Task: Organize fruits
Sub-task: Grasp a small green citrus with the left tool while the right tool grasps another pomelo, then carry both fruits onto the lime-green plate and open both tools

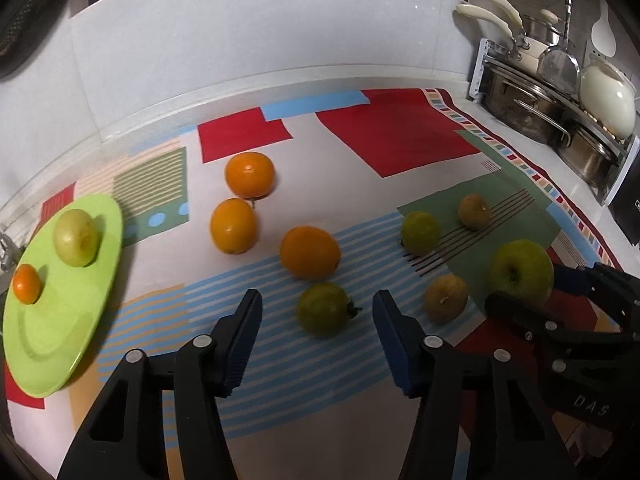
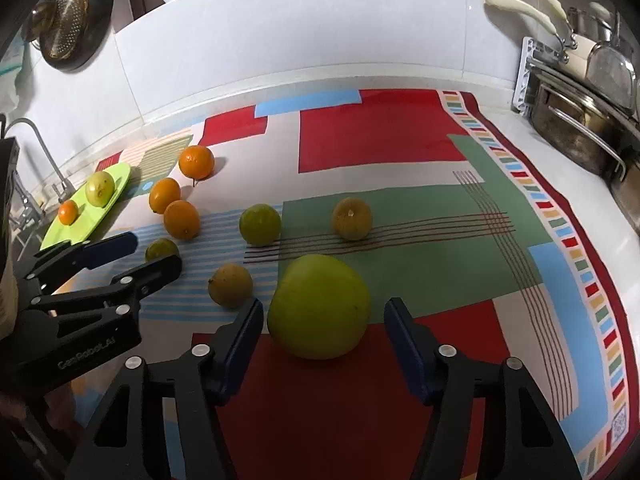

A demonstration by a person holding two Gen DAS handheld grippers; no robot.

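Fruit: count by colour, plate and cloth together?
Orange: 4, one on the green plate, three on the cloth
Green: 4, pale one on the plate, big apple, two small dark ones
Brownish-yellow: 2, both on the cloth
Total: 10

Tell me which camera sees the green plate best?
The left wrist view: the green plate fills its left side, with a small orange and a pale fruit on it. In the right wrist view the plate is small and far off.
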